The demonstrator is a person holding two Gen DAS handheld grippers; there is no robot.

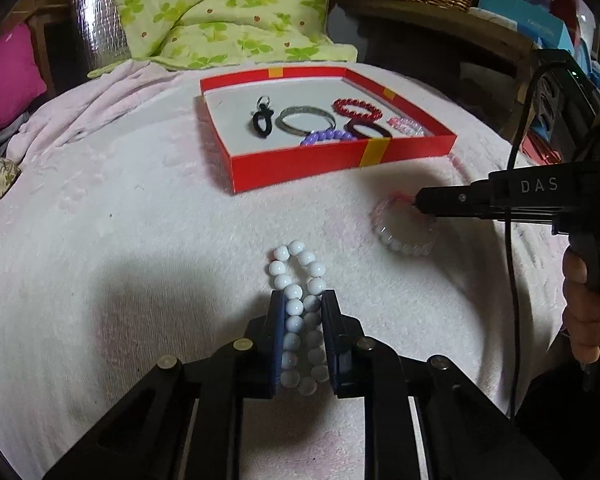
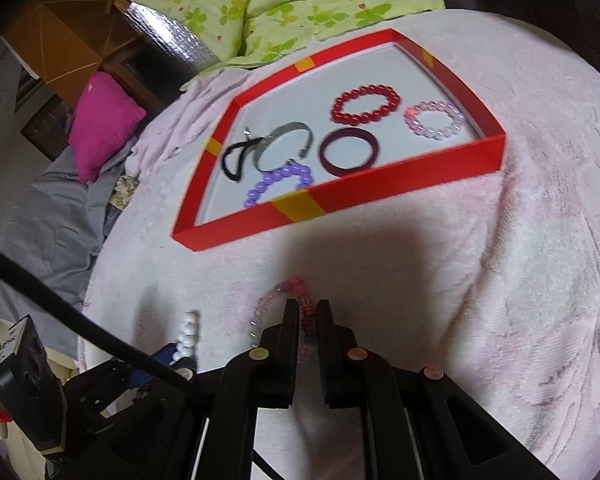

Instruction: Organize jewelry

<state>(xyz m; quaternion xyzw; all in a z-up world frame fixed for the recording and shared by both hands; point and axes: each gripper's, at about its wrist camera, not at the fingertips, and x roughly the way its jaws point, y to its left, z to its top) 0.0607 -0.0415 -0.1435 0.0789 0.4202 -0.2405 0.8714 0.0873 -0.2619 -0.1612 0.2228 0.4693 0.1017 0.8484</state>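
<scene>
Spread over the bed, a pale pink blanket (image 1: 140,220) — soft, lumpy, likely to snag or swallow loose beads. Toward the far side, resting on it, a red box (image 1: 340,160) already loaded: red bead bracelet (image 2: 366,109), dark bangle (image 2: 349,151), grey bangle (image 2: 286,140), purple bead bracelet (image 2: 278,184), pink bead bracelet (image 2: 434,120) and a black loop (image 2: 234,158). Crowded on the near side, so a careless drop could land on top of another piece or clip the near wall and spill back out. Nearer, the left claw (image 1: 302,304), closed down on the white bracelet (image 1: 298,312) — squeezed into a narrow loop, long axis running straight ahead along the claw, free end pointing toward the box. Risk there: round smooth beads rolling out of the pinch, or the elastic springing wide on release. To the right, the right claw (image 2: 308,308), nearly closed on the red knotted part of the clear pink bracelet (image 2: 284,300), remaining loop trailing left on the blanket, apparently unlifted. Thin grip on a knot only — slipping likely if swung fast; picture blurred, so contact hard to confirm.
</scene>
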